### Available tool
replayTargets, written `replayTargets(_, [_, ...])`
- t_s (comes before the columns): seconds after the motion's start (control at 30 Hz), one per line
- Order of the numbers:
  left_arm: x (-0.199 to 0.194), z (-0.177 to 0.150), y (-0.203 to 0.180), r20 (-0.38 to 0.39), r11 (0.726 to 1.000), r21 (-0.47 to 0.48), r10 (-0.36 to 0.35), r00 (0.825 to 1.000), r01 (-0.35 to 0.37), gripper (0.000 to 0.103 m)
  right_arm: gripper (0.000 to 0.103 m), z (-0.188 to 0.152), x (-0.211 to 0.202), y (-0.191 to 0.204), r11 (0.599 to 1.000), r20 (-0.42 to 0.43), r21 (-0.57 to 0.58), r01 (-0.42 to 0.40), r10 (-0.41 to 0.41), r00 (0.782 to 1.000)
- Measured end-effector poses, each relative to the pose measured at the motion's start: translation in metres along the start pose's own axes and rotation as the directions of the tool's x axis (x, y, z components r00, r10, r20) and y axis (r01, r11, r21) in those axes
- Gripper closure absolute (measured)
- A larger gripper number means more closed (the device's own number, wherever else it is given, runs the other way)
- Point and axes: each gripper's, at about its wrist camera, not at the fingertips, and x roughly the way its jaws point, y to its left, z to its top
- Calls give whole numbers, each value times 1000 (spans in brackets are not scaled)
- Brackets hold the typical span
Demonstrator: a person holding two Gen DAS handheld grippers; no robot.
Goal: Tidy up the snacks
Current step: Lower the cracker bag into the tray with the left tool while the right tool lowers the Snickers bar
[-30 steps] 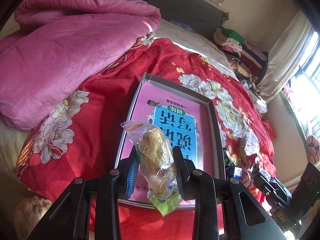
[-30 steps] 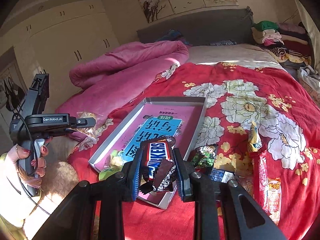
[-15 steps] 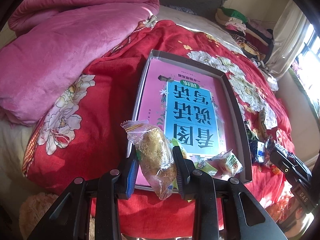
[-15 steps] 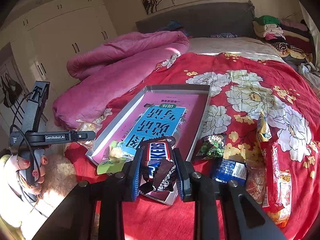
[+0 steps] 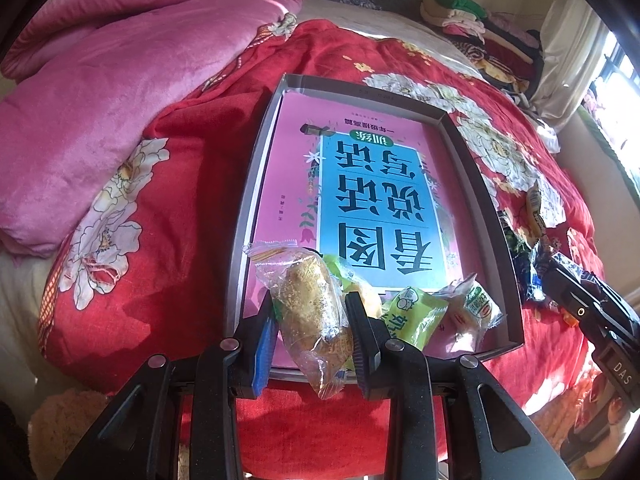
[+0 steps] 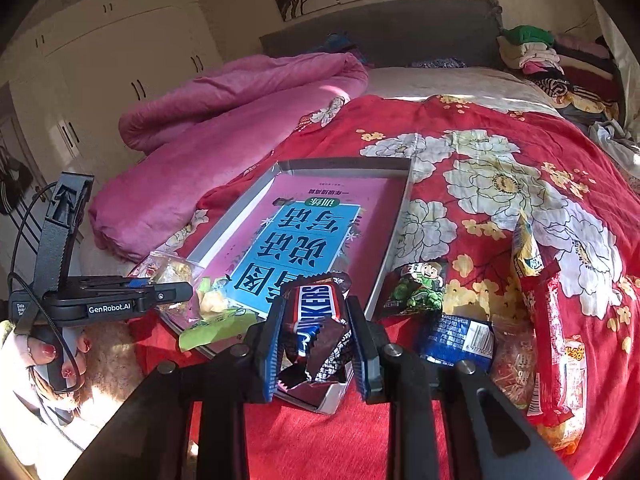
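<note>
The left gripper [image 5: 311, 322] pinches a clear-wrapped cake [image 5: 310, 312] over the tray's [image 5: 476, 188] near corner, long axis running along the fingers, likely ready to drop beside the green packets [image 5: 416, 314]. The right gripper [image 6: 316, 336] pinches a Snickers [image 6: 314, 304], lengthwise too, above the tray's near edge.

- Left wrist view sits low at the tray's [image 5: 460, 148] near-left corner, facing up the bed [image 5: 180, 184], very close.
- Right wrist view looks from the tray's [image 6: 396, 216] near-right corner, slightly farther back.
- Both share tray and book [image 5: 372, 200].
</note>
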Motion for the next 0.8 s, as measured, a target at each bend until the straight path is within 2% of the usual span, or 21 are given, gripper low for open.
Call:
replayTargets(0.17, [5, -1, -1, 1, 1000, -1, -14, 1000, 14, 69, 74, 1, 7, 3, 1000, -11, -10, 15, -15, 1000])
replayTargets(0.53, [14, 0, 1, 11, 995, -34, -96, 995, 96, 69, 74, -2, 30, 11, 999, -50, -20, 51, -52, 997])
replayTargets(0.8, [18, 3, 3, 20, 993, -43, -106, 994, 107, 69, 74, -4, 46, 16, 994, -74, -50, 93, -97, 993])
